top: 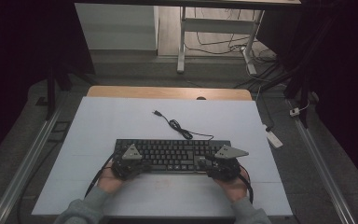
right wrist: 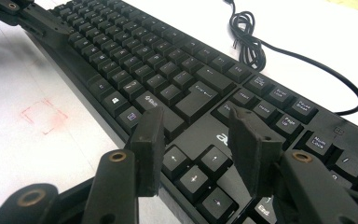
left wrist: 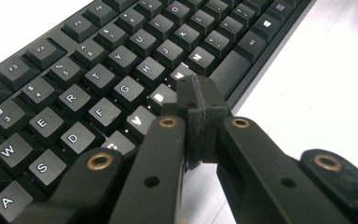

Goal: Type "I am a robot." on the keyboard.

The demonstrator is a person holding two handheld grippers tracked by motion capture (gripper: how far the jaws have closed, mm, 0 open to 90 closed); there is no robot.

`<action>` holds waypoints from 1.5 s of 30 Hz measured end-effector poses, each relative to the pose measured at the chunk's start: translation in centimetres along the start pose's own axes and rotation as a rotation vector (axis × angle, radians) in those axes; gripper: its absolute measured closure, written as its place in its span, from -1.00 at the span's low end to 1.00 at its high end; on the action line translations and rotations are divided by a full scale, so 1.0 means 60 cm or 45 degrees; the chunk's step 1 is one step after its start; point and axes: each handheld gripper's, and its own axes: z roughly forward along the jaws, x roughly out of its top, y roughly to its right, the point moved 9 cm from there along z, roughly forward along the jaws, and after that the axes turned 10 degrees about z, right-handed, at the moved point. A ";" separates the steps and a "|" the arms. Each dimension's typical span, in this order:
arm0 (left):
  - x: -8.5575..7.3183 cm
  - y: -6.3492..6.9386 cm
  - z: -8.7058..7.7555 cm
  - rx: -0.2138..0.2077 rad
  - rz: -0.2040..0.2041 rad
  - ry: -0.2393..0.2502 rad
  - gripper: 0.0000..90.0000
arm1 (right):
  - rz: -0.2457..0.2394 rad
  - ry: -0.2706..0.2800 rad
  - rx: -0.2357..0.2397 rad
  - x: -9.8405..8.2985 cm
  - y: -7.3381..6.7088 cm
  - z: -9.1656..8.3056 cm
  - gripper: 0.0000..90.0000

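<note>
Keyboard (top: 172, 155) placement: we see it lying flat at lower centre of the high view on the white counter (top: 121, 121), with bare surface open above it and along both sides. Its cable (top: 179, 128) curls toward the upper middle. We find the left hand-held gripper (top: 129, 167) at the keyboard's lower left edge, jaws pressed together over the bottom letter row. The right hand-held gripper (top: 221, 167) sits at the lower right edge, jaws apart above the arrow keys (right wrist: 196, 177), clamping nothing.

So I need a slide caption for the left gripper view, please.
Left gripper, jaws shut with nothing between them, poised over the bottom letter row of a black keyboard on a white table.
</note>
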 end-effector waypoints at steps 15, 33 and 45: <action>-0.008 -0.002 0.010 0.022 -0.020 -0.031 0.98 | 0.000 -0.008 -0.006 -0.002 0.002 0.001 0.23; 0.008 -0.011 -0.026 0.058 -0.067 0.087 0.59 | 0.007 -0.003 -0.011 -0.004 0.005 0.000 0.23; -0.003 -0.044 -0.057 0.124 -0.202 0.106 -0.20 | -0.002 0.004 -0.009 -0.004 0.005 -0.002 0.21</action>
